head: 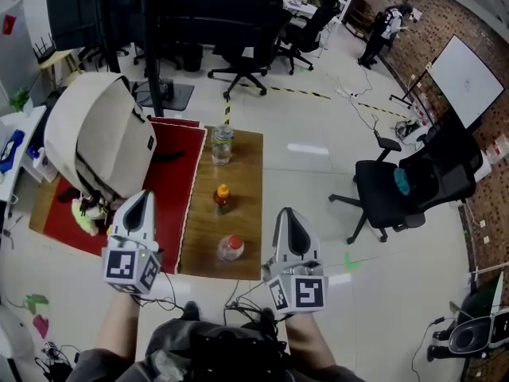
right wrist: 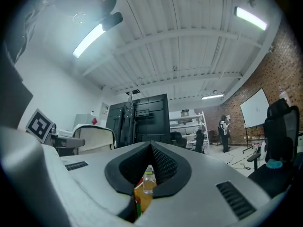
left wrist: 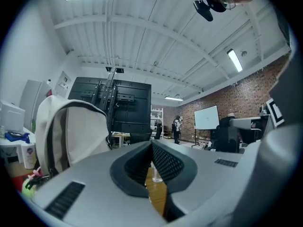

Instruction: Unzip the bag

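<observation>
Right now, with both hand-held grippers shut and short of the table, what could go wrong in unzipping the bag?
The bag stands upright and unbraced; pulling its zipper might tip or drag it. The right hand-held gripper faces a row of bottles, the red-capped bottle nearest, so reaching across to the bag could knock one over. No zipper pull shows from here, so the left hand-held gripper may fumble for it.

Cream bag (head: pixel 95 138) with a rounded top and a dark band arching round its front panel. Stood upright on the red mat (head: pixel 171 181) covering the left part of the tabletop (head: pixel 238 205). Bore a small dark tag on one side. Could not tell whether zipped.
</observation>
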The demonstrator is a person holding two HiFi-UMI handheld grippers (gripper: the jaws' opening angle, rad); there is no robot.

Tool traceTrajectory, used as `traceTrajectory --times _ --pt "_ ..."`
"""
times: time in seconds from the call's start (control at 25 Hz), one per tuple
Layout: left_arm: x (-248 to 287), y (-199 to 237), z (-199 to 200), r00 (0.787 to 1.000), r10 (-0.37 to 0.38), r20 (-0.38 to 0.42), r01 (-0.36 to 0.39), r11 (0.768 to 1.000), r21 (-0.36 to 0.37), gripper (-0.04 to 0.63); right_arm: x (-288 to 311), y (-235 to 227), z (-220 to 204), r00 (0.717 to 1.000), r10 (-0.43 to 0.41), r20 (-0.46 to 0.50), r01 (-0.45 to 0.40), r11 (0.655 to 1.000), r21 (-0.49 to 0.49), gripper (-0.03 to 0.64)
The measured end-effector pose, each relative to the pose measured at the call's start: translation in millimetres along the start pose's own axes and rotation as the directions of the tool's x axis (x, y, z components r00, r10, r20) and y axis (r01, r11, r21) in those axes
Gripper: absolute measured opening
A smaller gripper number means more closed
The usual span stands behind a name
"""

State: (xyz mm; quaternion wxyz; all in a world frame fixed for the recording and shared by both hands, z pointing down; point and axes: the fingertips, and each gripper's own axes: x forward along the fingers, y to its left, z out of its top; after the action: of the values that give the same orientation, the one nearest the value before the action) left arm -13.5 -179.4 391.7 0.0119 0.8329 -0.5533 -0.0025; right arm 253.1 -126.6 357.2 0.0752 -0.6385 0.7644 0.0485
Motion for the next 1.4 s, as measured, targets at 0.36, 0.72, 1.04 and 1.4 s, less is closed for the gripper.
traceTrajectory --times 0.36,0.72,1.04,1.4 --pt "-25 88 -16 0.998 -0.063 -0.031 0.063 0.998 -0.019 0.028 26 110 8 0.999 -0.022 0.042 0.025 0.997 -0.068 0.012" --pt "-30 105 -15 0.996 -0.087 -0.033 0.086 0.996 -0.039 0.028 19 136 16 0.998 -0.049 0.042 0.051 0.998 -0.046 0.011" --pt "-20 81 -15 0.995 -0.095 -0.042 0.094 0.995 -0.042 0.028 19 128 19 0.998 -0.028 0.063 0.029 1.000 -0.008 0.011" --pt "15 36 -2 0.997 -0.066 -0.051 0.065 0.998 -0.023 0.028 32 110 19 0.992 0.104 0.065 -0.109 0.991 0.073 0.011"
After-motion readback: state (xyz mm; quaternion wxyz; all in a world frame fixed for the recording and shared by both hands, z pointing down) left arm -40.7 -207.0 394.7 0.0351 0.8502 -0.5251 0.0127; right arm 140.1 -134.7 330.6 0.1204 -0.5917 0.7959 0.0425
